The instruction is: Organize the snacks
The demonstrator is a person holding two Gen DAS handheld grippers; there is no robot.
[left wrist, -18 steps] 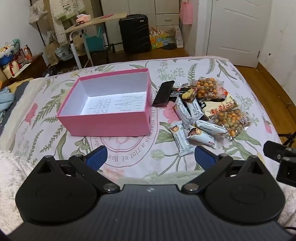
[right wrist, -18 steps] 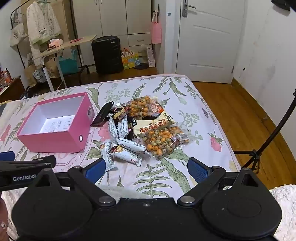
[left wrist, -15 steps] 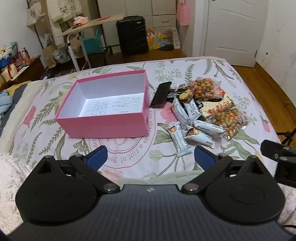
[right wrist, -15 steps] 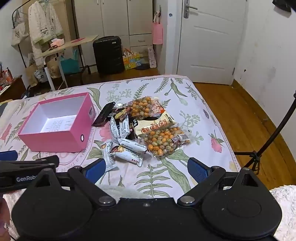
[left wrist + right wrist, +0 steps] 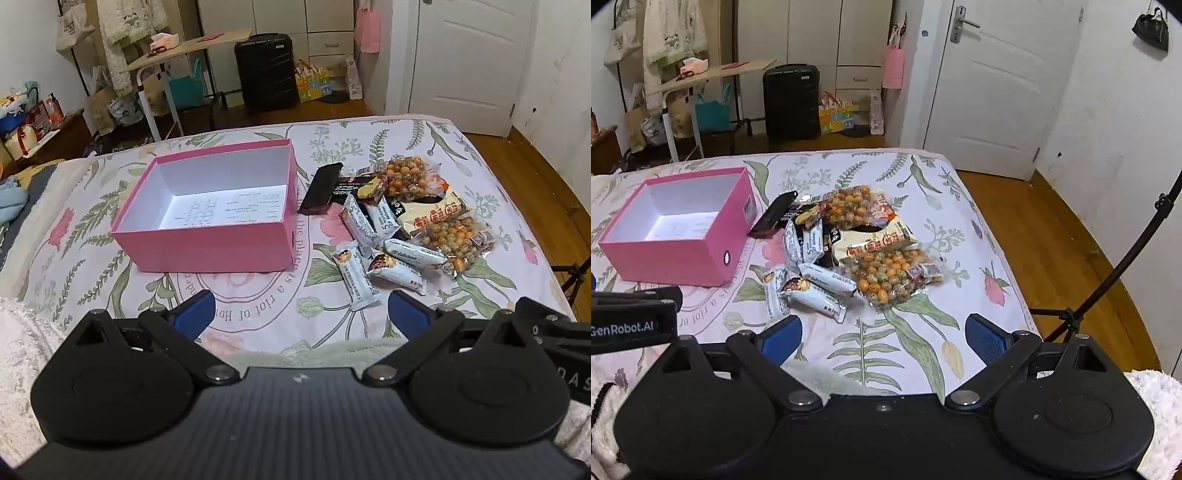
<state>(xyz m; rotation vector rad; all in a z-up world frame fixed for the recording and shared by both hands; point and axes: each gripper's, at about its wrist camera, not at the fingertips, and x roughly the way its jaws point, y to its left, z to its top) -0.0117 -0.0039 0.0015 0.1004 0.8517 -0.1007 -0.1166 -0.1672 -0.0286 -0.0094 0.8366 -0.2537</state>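
An open pink box (image 5: 218,247) (image 5: 665,262) with a white inside sits empty on the floral bedspread. To its right lies a heap of snacks: several white bar wrappers (image 5: 356,278) (image 5: 823,291), two clear bags of orange coated nuts (image 5: 456,243) (image 5: 886,277), a cream packet (image 5: 434,216) and a black flat pack (image 5: 321,188) (image 5: 774,216). My left gripper (image 5: 301,314) hangs open over the near bed edge, short of the box and bars. My right gripper (image 5: 882,336) is open too, nearer than the nut bags, holding nothing.
The bed (image 5: 332,147) ends at a wooden floor (image 5: 1052,236) on the right, where a black tripod (image 5: 1108,277) stands. Beyond the bed are a black suitcase (image 5: 266,72), a folding desk (image 5: 184,51) and a white door (image 5: 997,92). White fluffy fabric (image 5: 22,350) lies at the near edge.
Both views have drawn back and risen a little, so the box and snacks sit slightly farther off. Nothing on the bed has moved. Both grippers stay open.
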